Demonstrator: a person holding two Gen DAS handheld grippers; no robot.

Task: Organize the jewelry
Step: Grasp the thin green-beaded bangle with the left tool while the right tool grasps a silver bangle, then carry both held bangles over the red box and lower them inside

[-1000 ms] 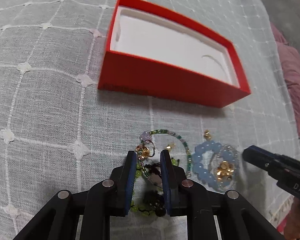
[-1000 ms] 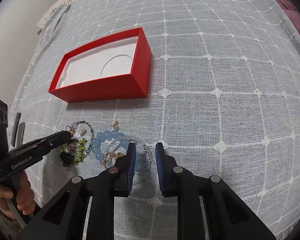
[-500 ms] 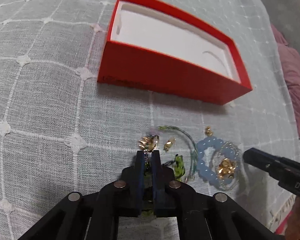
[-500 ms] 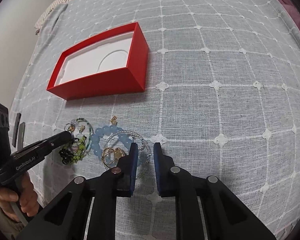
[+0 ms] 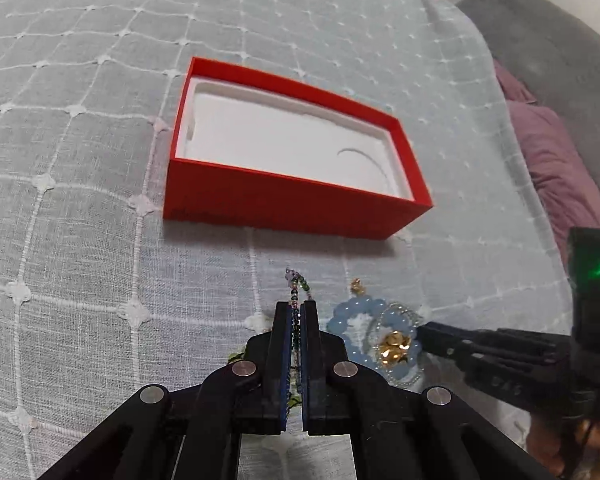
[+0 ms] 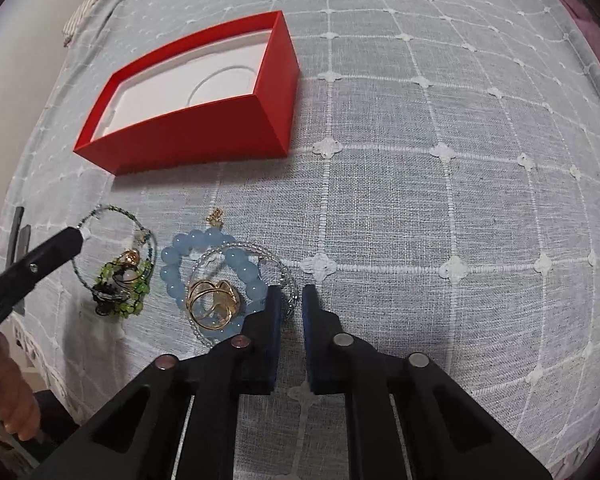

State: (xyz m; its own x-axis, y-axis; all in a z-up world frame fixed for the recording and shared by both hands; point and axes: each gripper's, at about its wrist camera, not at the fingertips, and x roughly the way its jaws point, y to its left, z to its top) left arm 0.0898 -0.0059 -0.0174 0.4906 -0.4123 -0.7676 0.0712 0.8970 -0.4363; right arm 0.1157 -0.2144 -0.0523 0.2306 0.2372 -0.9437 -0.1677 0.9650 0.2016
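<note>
My left gripper [image 5: 296, 307] is shut on a thin green beaded bracelet [image 5: 298, 286] and holds it lifted off the cloth; from the right wrist view it hangs as a loop [image 6: 114, 240] with green and black charms below. A light blue bead bracelet [image 5: 360, 320] [image 6: 204, 276], a clear bead bracelet [image 6: 260, 252] and gold rings [image 6: 214, 302] lie on the cloth. My right gripper [image 6: 291, 298] is slightly open, empty, by the clear bracelet's right edge. The open red box [image 5: 292, 200] [image 6: 188, 128] with a white insert stands beyond.
A grey cloth with a white grid [image 6: 440, 200] covers the surface. A small gold charm [image 6: 216, 216] lies alone between the box and the bracelets. A purple cushion [image 5: 556, 160] and grey cushion sit at the right. The cloth's edge drops off at the lower left [image 6: 24, 336].
My left gripper closed on the green bracelet and lifted it up and back from the cloth. My right gripper moved closer to the blue and clear bracelets.
</note>
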